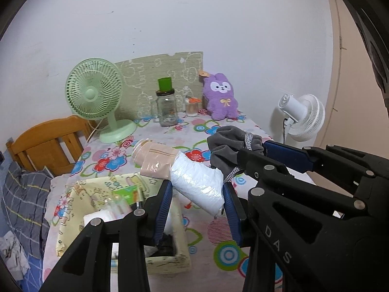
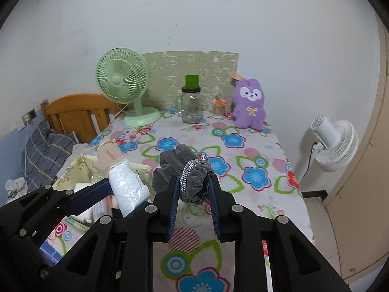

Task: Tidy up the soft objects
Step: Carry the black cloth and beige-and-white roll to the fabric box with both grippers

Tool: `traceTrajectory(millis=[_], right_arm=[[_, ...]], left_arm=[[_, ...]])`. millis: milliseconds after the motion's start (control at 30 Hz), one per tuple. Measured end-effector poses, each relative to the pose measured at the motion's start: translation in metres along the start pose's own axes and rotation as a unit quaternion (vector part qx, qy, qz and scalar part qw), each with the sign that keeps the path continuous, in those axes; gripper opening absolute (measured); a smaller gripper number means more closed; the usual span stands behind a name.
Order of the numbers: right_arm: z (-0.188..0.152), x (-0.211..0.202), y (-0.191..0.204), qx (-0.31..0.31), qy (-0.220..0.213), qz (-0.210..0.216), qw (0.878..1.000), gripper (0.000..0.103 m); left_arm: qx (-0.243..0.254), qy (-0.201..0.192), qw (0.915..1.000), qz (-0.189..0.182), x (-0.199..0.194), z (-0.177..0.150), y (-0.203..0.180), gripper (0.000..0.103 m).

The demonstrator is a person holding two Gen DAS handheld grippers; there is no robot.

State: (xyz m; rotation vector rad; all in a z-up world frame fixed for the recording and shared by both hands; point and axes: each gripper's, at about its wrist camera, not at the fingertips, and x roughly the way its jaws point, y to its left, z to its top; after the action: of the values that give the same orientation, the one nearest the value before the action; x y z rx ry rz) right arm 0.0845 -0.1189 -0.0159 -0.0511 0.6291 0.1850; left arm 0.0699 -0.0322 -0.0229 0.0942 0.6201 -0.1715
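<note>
Plastic-wrapped socks (image 1: 194, 182) clenched crosswise in left gripper (image 1: 198, 194) just above fabric storage box (image 1: 73, 209), long axis slanting up-left; grey scrunchie (image 2: 187, 177) pinched in right gripper (image 2: 193, 192) alongside, over counter (image 2: 255, 146).

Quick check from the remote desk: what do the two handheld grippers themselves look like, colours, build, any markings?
Both match: the left gripper and right gripper are matte black plastic frames of angular linkage bars joined by round silver rivets. The fingers carry ribbed blue pads. White letters "D A S" mark the right gripper's bar in the left wrist view. No cables or sleeves show.
</note>
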Motion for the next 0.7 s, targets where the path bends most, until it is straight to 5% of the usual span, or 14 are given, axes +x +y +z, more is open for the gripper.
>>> traceTrajectory(millis=[700], right_arm=[[0.013,0.038,0.066,-0.023,0.012,0.05,0.998,0.027]], left_arm=[[-0.037,0.009,0.9987,0.034,0.013,-0.012,0.073,0.044]])
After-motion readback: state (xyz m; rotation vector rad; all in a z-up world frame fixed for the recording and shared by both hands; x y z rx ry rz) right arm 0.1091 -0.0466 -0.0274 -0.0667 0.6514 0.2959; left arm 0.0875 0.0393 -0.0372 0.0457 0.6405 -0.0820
